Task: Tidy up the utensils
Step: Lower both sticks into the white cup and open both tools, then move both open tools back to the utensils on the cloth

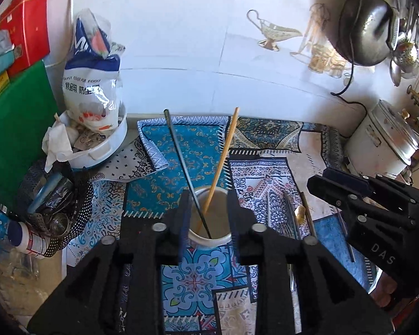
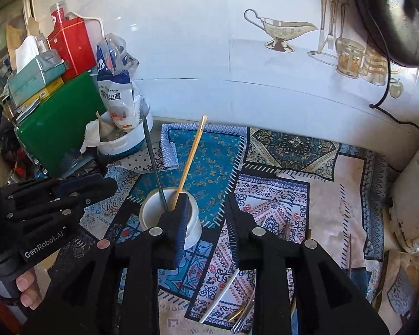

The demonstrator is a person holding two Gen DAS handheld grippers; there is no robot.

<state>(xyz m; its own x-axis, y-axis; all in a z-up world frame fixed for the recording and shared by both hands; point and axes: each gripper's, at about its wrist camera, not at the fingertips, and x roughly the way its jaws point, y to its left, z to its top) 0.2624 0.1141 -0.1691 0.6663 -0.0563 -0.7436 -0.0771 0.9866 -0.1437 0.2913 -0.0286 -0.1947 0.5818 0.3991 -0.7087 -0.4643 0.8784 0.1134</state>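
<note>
A glossy white ceramic cup [image 1: 209, 240] holds a pale wooden chopstick [image 1: 222, 162] on patterned cloth [image 1: 164, 173].

A home kitchen — hanging wok [image 1: 363, 25], rice cooker [image 1: 382, 142], tiled wall [image 1: 181, 28].

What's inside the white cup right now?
Two chopsticks lean in the cup: a dark one and a bamboo one. Its bottom is partly hidden by its near wall and the jaws.
</note>
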